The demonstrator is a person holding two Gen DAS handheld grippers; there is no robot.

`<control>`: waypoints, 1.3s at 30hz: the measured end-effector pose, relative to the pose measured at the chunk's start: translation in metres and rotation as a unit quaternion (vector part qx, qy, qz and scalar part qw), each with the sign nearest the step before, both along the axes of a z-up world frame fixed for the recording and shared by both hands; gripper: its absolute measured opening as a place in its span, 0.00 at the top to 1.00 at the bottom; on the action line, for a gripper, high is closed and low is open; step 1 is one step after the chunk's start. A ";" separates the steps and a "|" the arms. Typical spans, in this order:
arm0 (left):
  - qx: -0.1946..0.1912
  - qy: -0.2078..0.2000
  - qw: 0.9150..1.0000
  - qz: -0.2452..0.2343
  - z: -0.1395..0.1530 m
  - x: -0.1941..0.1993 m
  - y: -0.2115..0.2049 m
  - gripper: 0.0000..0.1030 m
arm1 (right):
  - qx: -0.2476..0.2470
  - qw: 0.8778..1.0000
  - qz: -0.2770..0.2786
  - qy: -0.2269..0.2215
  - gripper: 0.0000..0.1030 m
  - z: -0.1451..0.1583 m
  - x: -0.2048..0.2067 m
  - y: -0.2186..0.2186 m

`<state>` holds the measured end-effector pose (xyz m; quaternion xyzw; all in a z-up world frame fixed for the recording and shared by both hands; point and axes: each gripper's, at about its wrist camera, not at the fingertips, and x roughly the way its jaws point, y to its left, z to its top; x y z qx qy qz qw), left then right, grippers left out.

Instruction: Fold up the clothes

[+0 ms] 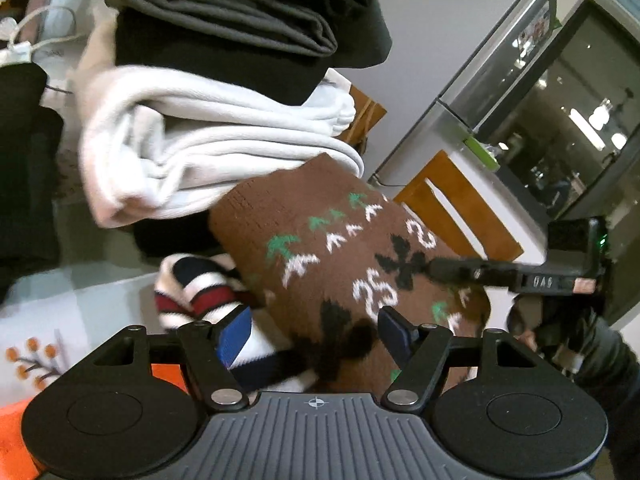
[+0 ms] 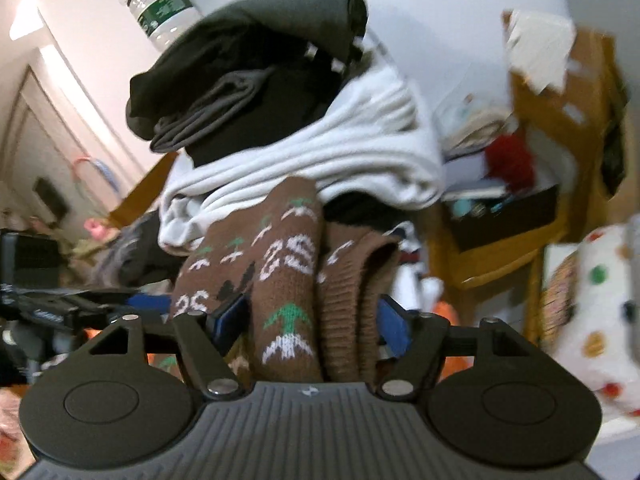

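Left gripper (image 1: 316,332): clamping the brown knitted sweater with green, white and black pattern (image 1: 344,256) between its blue pads, with a red, white and navy striped garment (image 1: 200,292) bunching against the left pad. Right gripper (image 2: 310,320): closing on several gathered folds of the same brown sweater (image 2: 288,280), jaws pressing the knit from both sides. Sweater hanging between the two grippers, just in front of and partly under a stack of folded clothes: white fleece garment (image 1: 192,144) below, grey folded cloth (image 1: 240,16) and black garments above. Stack blocking the view behind. Standing around: wooden chair (image 1: 452,200), steel refrigerator (image 1: 492,64), clear plastic water bottle (image 2: 160,4), cluttered wooden shelf (image 2: 520,240), white dotted cloth (image 2: 600,300).
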<state>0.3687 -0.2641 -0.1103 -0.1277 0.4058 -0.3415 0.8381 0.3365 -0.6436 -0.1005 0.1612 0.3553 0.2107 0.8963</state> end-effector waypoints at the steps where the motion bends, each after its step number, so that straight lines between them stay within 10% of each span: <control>1: 0.006 -0.005 1.000 0.001 0.004 -0.007 0.003 0.30 | -0.019 1.000 -0.009 -0.007 0.26 0.006 -0.006 0.001; 17: 0.083 -0.095 0.992 0.004 0.057 -0.144 0.022 0.19 | -0.122 0.990 -0.043 -0.057 0.36 0.052 -0.104 0.040; 30: 0.116 -0.193 0.971 0.079 0.097 -0.238 0.043 0.00 | -0.160 0.978 -0.066 -0.113 0.01 0.090 -0.190 0.086; 39: 0.124 -0.220 0.958 0.135 0.116 -0.285 0.059 0.00 | -0.163 0.973 -0.073 -0.150 0.00 0.114 -0.240 0.124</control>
